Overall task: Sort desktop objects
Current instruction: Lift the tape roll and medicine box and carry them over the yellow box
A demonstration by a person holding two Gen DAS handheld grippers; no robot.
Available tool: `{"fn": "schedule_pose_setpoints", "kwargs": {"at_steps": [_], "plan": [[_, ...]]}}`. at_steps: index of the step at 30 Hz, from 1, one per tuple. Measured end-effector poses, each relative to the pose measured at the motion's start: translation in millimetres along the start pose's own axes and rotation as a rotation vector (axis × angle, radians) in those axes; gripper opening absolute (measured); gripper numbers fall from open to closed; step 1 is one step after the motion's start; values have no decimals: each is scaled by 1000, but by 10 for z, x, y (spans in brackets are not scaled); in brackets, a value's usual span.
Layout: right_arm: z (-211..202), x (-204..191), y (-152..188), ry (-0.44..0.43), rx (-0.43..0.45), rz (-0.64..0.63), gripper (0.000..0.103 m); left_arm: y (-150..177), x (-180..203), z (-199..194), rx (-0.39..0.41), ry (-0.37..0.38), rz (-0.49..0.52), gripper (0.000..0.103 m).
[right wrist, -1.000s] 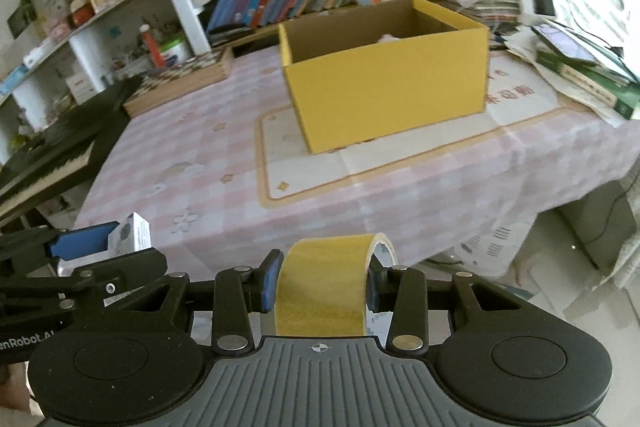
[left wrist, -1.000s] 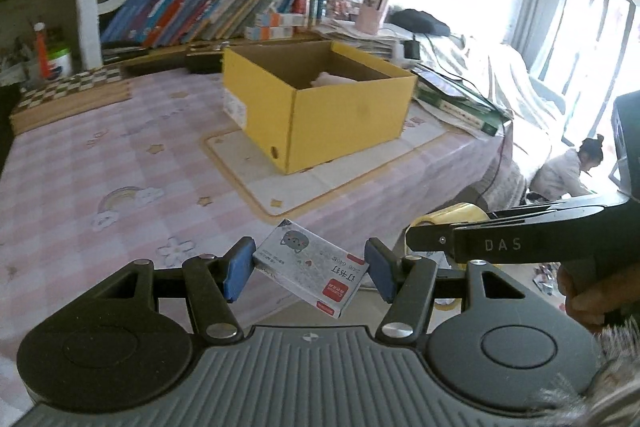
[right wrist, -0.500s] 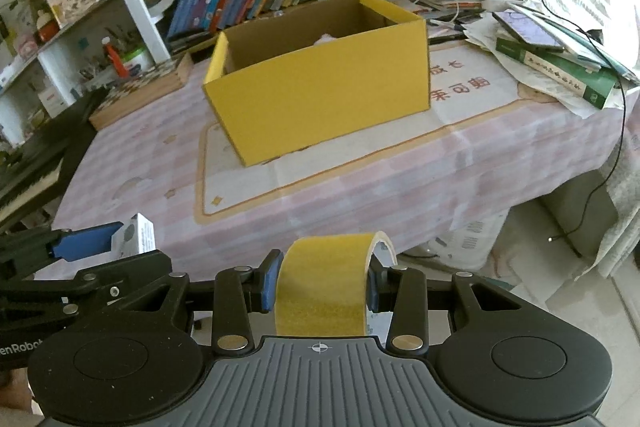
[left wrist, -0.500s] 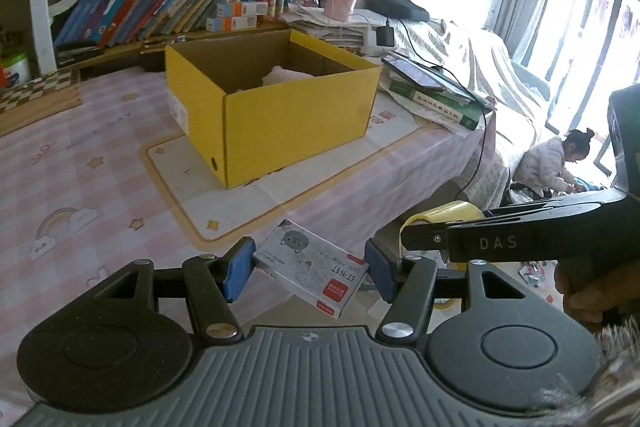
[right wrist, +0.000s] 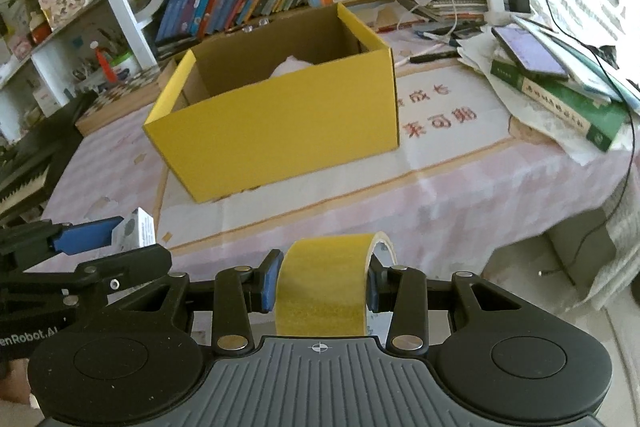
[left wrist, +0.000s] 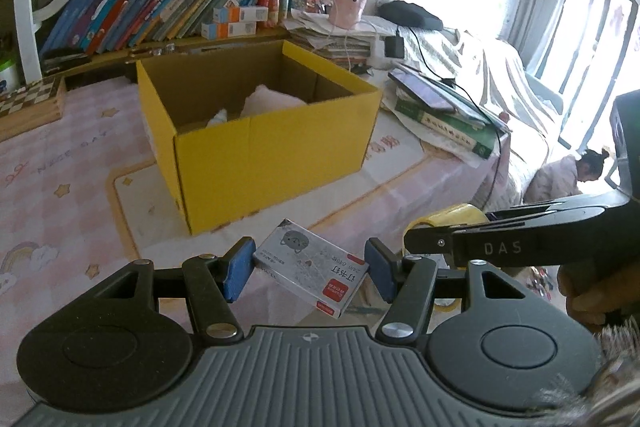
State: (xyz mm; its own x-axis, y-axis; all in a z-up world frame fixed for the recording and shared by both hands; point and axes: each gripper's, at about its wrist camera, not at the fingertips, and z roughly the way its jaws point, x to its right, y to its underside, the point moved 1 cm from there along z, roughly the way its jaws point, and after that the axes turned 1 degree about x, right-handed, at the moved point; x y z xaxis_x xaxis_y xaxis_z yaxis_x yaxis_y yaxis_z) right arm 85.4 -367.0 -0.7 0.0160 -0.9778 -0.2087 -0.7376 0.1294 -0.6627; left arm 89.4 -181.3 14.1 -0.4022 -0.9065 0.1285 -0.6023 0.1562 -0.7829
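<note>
Left hand-held gripper (left wrist: 308, 269) — blue pads clamped on a small flat carton of staples (left wrist: 310, 273), glossy grey-white card, held tilted above the worktop (left wrist: 60, 163) edge. Yellow cardboard box (left wrist: 260, 143) — open-topped, matte, at 12 o'clock, white crumpled item inside. Right hand-held gripper (right wrist: 320, 285) — clamped on a roll of yellow tape (right wrist: 324, 287), at 3 o'clock of the carton. Stacked books (right wrist: 560, 103) at 2 o'clock.
</note>
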Motion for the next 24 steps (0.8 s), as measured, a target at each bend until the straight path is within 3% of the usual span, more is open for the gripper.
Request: {"fn": "schedule_pose_setpoints", "kwargs": {"at_steps": [6, 15, 24], "plan": [[98, 158, -326, -53, 25, -52, 40, -323, 69, 127, 57, -44, -11, 58], [110, 203, -1015, -160, 141, -142, 40, -916, 90, 261, 181, -134, 23, 58], [300, 108, -1593, -230, 224, -238, 40, -1240, -111, 748, 155, -260, 50, 58]]}}
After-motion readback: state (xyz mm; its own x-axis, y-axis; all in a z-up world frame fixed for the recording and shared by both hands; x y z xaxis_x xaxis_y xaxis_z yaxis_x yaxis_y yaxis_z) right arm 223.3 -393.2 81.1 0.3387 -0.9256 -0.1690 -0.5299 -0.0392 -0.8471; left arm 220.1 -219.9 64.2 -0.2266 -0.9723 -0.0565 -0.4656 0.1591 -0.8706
